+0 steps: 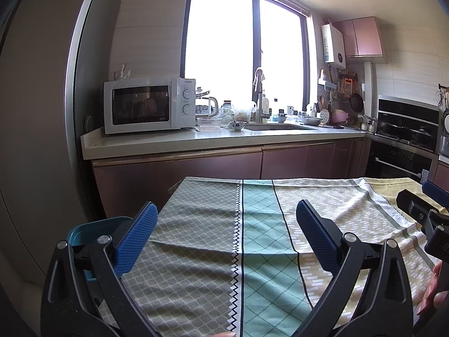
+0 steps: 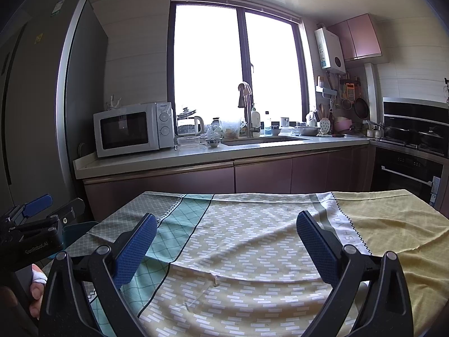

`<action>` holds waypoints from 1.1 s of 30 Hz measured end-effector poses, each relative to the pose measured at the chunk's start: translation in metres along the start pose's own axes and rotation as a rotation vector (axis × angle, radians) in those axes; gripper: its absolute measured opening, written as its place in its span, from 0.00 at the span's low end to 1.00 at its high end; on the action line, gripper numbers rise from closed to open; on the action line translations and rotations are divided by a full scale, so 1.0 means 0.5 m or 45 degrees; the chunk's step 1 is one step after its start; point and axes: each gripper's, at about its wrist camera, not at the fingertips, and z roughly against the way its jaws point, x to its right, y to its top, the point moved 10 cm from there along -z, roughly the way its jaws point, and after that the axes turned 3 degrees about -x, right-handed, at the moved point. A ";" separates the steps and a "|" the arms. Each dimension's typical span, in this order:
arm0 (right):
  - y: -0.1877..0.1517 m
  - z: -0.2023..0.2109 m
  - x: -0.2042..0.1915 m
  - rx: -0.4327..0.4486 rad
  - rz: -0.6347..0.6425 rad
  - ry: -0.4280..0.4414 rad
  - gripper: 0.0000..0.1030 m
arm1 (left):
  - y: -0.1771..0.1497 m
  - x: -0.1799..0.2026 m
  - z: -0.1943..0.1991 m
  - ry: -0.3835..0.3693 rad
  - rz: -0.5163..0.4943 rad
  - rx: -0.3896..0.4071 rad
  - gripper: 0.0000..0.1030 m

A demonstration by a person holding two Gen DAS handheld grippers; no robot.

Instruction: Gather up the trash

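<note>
Fingers of both the left gripper (image 1: 226, 234) and right gripper (image 2: 226, 245) spread wide and empty above the cloth-covered bench (image 2: 252, 252), apparently readying a pick. No trash shows there; a teal bin (image 1: 92, 229), probably for collecting it, sits beside the bench's left edge.

Table (image 2: 437, 213), patterned tablecloth (image 2: 252, 238) in grey, teal, yellow panels, slightly wrinkled

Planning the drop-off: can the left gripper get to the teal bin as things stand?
Probably yes. The left gripper is open and empty, and the teal bin sits just beside its left finger, off the tablecloth edge, nothing between.
</note>
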 end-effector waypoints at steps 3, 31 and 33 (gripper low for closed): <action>0.002 0.000 -0.002 0.003 0.005 -0.004 0.94 | -0.002 0.001 0.000 0.003 0.001 0.001 0.95; 0.003 0.005 -0.002 0.013 -0.010 -0.018 0.94 | -0.005 0.006 0.001 0.002 0.008 -0.002 0.95; 0.002 0.005 -0.002 0.011 -0.009 -0.020 0.94 | -0.006 0.008 0.001 0.001 0.007 -0.003 0.95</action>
